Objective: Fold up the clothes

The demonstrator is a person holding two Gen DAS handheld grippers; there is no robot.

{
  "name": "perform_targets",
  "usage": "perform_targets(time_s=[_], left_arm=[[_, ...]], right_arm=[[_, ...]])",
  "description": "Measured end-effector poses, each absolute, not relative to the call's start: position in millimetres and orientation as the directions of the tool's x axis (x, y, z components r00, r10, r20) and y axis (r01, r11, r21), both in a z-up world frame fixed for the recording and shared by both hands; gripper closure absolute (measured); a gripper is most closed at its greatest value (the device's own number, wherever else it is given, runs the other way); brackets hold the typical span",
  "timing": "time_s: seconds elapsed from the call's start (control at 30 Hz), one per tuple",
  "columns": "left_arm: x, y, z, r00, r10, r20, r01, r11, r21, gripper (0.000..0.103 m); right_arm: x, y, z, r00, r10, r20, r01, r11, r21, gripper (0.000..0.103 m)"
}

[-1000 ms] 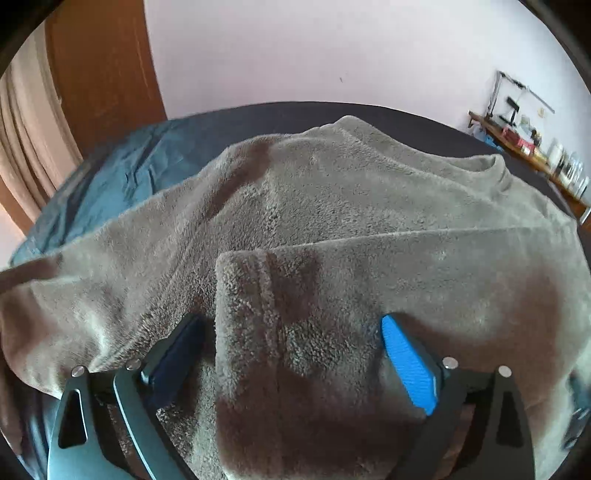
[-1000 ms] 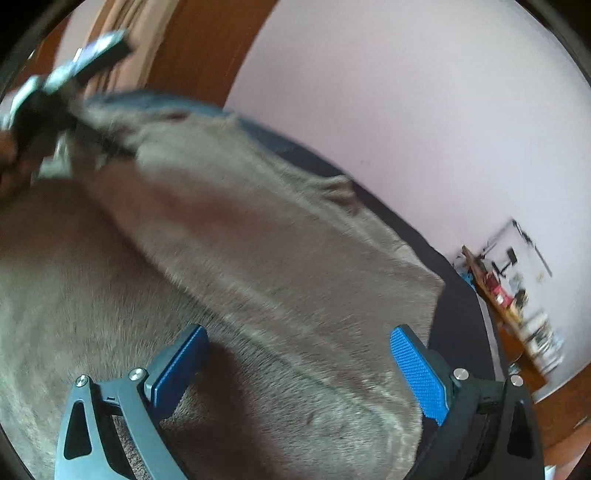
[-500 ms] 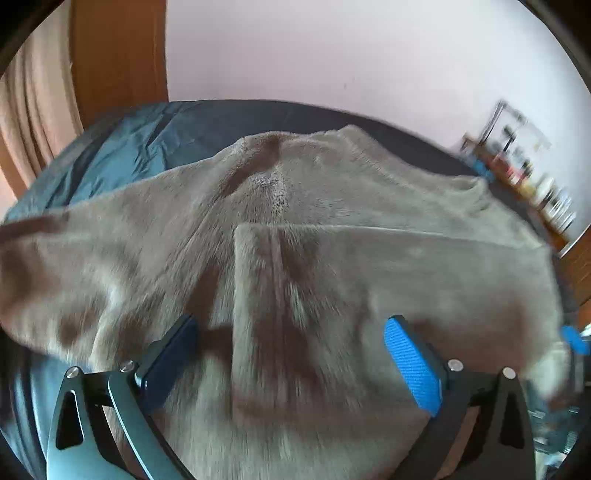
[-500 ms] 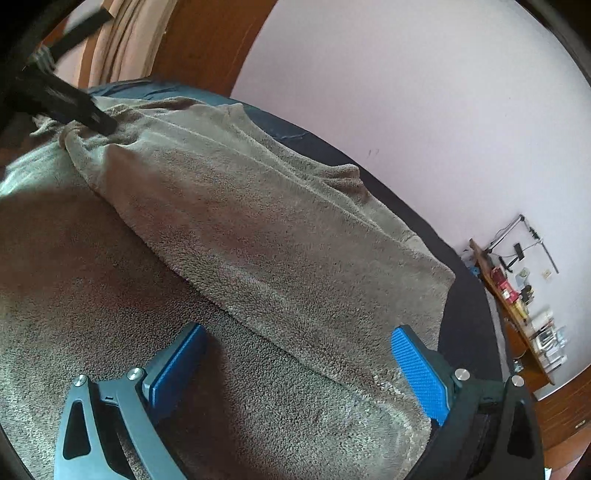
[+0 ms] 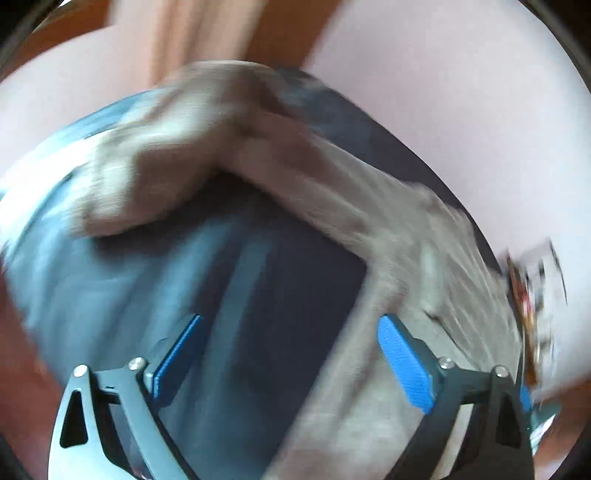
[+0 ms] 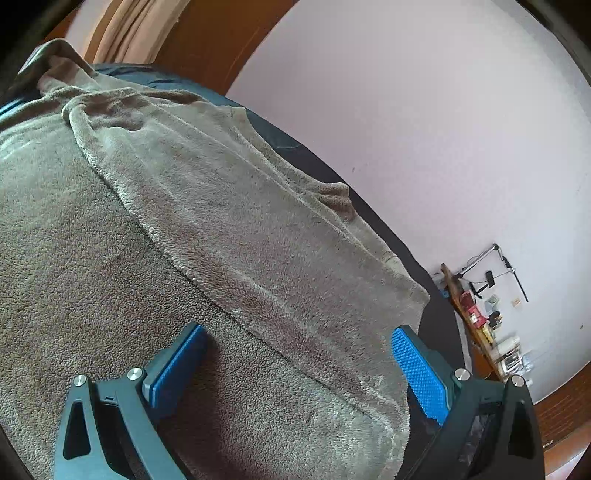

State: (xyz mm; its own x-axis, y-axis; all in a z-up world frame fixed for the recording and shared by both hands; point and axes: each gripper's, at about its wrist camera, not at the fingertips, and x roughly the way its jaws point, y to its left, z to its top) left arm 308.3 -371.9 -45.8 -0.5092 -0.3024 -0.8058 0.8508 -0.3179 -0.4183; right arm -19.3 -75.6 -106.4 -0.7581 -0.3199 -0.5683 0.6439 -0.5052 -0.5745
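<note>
**A:** What is on the bed?

**B:** A grey-brown fleece top (image 6: 229,236) lies spread over a dark blue bedcover (image 5: 122,295). In the right wrist view one part of the top is folded across the rest, its edge running on a slant from upper left to lower right.

**A:** Where is the right gripper?

**B:** The right gripper (image 6: 295,373) hangs low over the top, near its right edge. Its jaws stand wide apart. The blue pads (image 6: 419,373) press on nothing, though fleece lies below the gap.

**A:** And the left gripper?

**B:** The left wrist view is heavily blurred. The left gripper (image 5: 291,354) is over the bedcover at the top's edge, with fleece just beside its right pad. Its jaws are closing but not pressing on anything. A loose sleeve or corner of the top lies farther off, upper left.

**A:** Anything behind?

**B:** A pale wall (image 6: 424,129), wooden panelling, a beige curtain (image 6: 136,29), and a cluttered shelf (image 6: 484,325) at right.
</note>
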Motion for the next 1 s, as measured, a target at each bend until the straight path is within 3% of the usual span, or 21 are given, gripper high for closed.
perform_targets(time_s=[0.23, 0.53, 1.0], left_arm=[[363.2, -401.7, -57.1, -0.472, -0.335, -0.815, 0.88, -0.119, -0.461, 0.03], [382.3, -435.1, -70.6, -0.584, -0.36, -0.727, 0.779, 0.002, -0.627, 0.03], [382.0, -455.6, -80.3, -0.601, -0.406, -0.688, 0.725, 0.085, -0.684, 0.031]], right_arm=[[-17.9, -76.1, -105.7, -0.763, -0.318, -0.563, 0.639, -0.505, -0.58, 0.001], [-15.7, -77.2, -106.0, -0.768, -0.317, -0.557, 0.634, -0.505, -0.586, 0.001], [-13.0, -77.0, -105.6, -0.773, -0.314, -0.551, 0.627, -0.505, -0.593, 0.001]])
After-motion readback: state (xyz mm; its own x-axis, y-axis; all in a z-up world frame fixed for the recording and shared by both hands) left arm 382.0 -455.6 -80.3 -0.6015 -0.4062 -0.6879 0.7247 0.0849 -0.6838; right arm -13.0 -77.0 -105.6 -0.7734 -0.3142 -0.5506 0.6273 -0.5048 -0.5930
